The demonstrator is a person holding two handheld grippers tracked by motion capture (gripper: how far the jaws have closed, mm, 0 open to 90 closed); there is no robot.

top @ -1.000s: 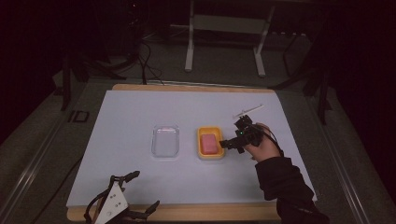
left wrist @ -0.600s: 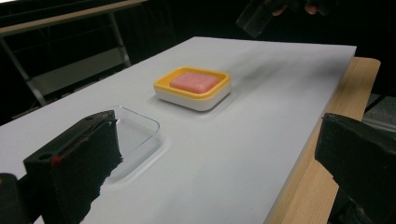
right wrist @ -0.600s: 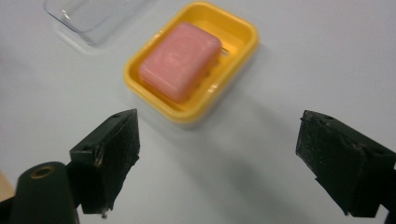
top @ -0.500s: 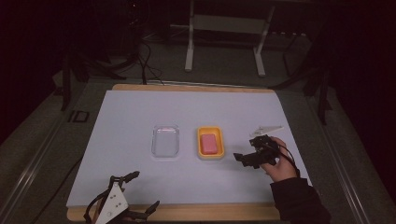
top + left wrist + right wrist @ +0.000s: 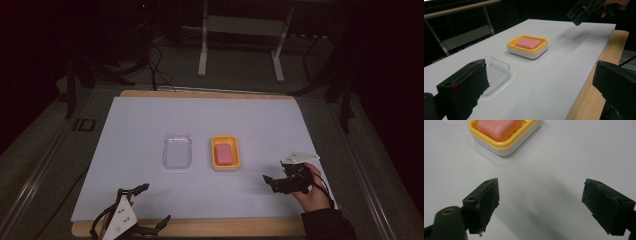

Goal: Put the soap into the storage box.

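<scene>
A yellow soap dish (image 5: 225, 138) holding a pink soap bar (image 5: 224, 154) sits mid-table, with a clear shallow tray (image 5: 177, 151) just left of it. My right gripper (image 5: 270, 184), held in a hand, hovers low to the right of the dish and nearer the front, open and empty. In the right gripper view its jaws (image 5: 540, 202) stand wide over bare white surface, with the dish (image 5: 504, 145) and soap (image 5: 499, 127) ahead. My left gripper (image 5: 156, 202) lies at the front left edge, open and empty. Its view (image 5: 539, 87) shows the tray (image 5: 499, 70), the dish (image 5: 510, 45), the soap (image 5: 528, 43) and the right gripper (image 5: 584, 12).
A white board (image 5: 150, 125) covers the wooden table (image 5: 225, 227), whose front strip shows bare. A metal stand (image 5: 240, 30) and cables are on the dark floor behind the table.
The right hand has carried its gripper away from the dish's right side, to the right and toward the front edge, and lower. The left gripper, dish and tray have not moved.
</scene>
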